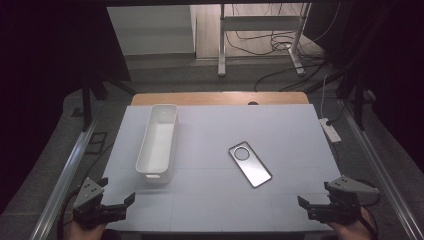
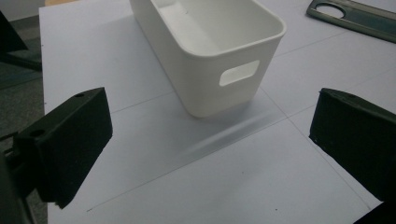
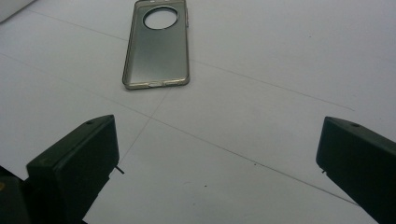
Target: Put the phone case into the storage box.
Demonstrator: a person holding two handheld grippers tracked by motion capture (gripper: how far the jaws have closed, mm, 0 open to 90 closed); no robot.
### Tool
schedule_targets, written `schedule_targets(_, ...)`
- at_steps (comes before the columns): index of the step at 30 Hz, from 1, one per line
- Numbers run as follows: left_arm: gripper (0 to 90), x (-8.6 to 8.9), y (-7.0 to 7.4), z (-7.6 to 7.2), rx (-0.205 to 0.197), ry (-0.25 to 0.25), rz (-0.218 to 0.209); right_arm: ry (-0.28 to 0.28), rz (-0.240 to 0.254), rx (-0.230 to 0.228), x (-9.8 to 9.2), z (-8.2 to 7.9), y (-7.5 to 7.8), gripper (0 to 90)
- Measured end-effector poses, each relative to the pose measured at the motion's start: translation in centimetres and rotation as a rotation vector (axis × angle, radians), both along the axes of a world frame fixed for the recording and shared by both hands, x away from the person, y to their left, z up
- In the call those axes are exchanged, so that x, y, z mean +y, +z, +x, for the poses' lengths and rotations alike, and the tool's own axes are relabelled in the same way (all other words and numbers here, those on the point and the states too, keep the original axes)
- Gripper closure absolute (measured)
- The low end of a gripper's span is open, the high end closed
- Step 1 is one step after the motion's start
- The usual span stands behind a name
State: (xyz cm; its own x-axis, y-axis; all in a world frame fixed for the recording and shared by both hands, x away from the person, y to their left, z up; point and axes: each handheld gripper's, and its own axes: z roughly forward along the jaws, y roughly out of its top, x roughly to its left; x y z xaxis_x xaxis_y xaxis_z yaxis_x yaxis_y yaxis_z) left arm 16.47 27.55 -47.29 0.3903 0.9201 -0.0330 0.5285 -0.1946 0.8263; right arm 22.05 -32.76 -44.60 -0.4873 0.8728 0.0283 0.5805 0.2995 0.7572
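Observation:
A clear grey phone case (image 1: 249, 163) with a round camera hole lies flat on the white table (image 1: 215, 200), right of centre. A long white bin (image 1: 159, 141) stands left of centre, empty inside. My left gripper (image 1: 117, 199) rests at the table's near left corner, open, with nothing between its jaws. In the left gripper view the bin (image 2: 210, 46) sits just ahead and the case (image 2: 355, 16) at the top right. My right gripper (image 1: 314, 204) is at the near right corner, open and empty. The case (image 3: 157, 44) lies ahead of it in the right gripper view.
A wooden strip (image 1: 220, 98) borders the table's far edge. Metal rails (image 1: 70, 165) run along both sides. A white power strip (image 1: 330, 130) lies off the right edge. A stand's legs and cables (image 1: 260, 40) are on the floor behind.

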Motion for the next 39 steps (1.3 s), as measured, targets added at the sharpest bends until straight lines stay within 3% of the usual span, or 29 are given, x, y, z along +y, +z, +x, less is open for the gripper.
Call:
schedule_targets(24,1.9,-0.9,-0.1,0.5,0.037,-0.036,0.072,0.007,-0.013,0.029,0.2,0.3,-0.1,0.0)
schedule_targets(39,1.9,-1.0,-0.2,0.7,0.053,-0.054,0.083,0.032,-0.021,0.035,0.6,0.8,-0.1,0.0)
